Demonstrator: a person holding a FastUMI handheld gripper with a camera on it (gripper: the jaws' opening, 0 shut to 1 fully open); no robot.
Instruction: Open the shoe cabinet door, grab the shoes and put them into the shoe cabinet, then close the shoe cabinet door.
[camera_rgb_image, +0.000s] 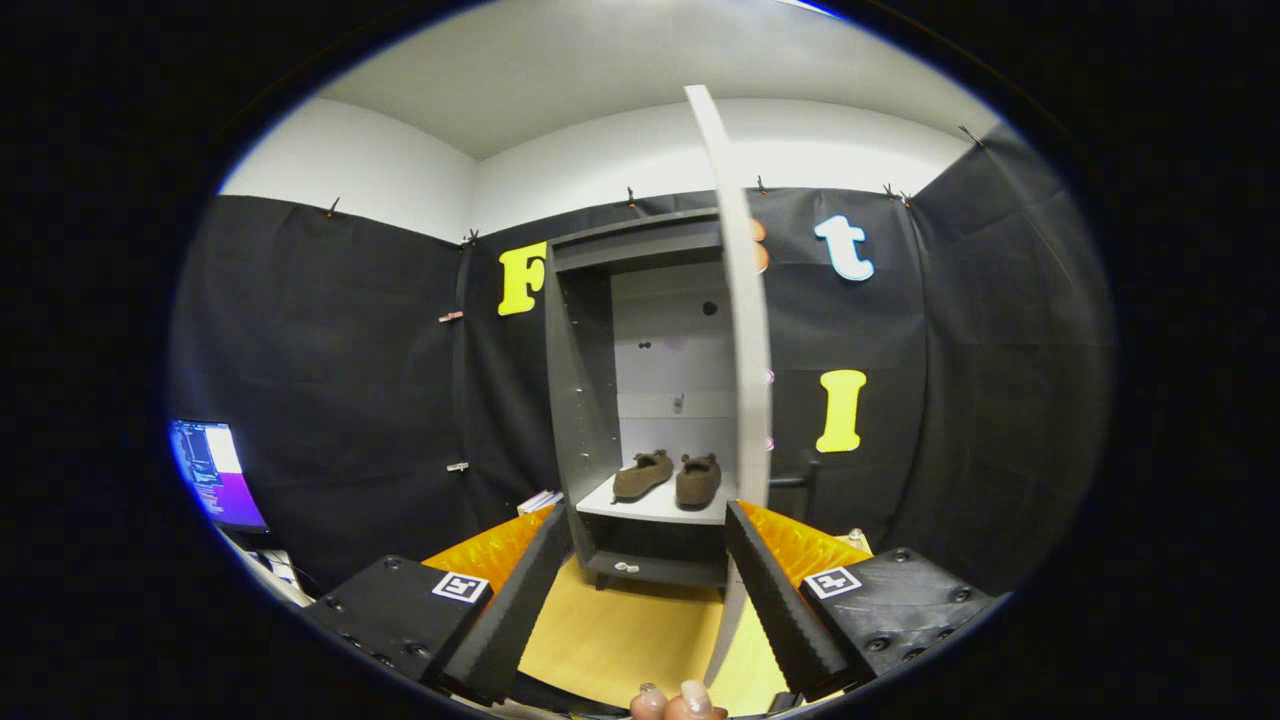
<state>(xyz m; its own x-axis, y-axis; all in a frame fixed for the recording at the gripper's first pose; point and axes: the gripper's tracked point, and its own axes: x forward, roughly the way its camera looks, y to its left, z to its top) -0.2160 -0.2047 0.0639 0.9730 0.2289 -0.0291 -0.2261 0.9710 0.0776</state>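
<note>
The grey shoe cabinet (580, 400) stands beyond my fingers against the black cloth wall. Its door (745, 330) is swung open and seen edge-on, a pale strip running down to just ahead of my right finger. A pair of brown shoes (668, 478) sits side by side on the cabinet's white shelf (640, 505). My gripper (648, 545) is open, fingers wide apart, with nothing between them. The door's lower edge passes close beside the right fingertip (745, 525); I cannot tell whether they touch.
A wooden floor (620, 630) lies between my fingers and the cabinet. A lit monitor (215, 475) stands at the far left by the cloth wall. Fingertips of a person's hand (680, 702) show below the gripper. A small stack of things (540, 500) sits left of the cabinet.
</note>
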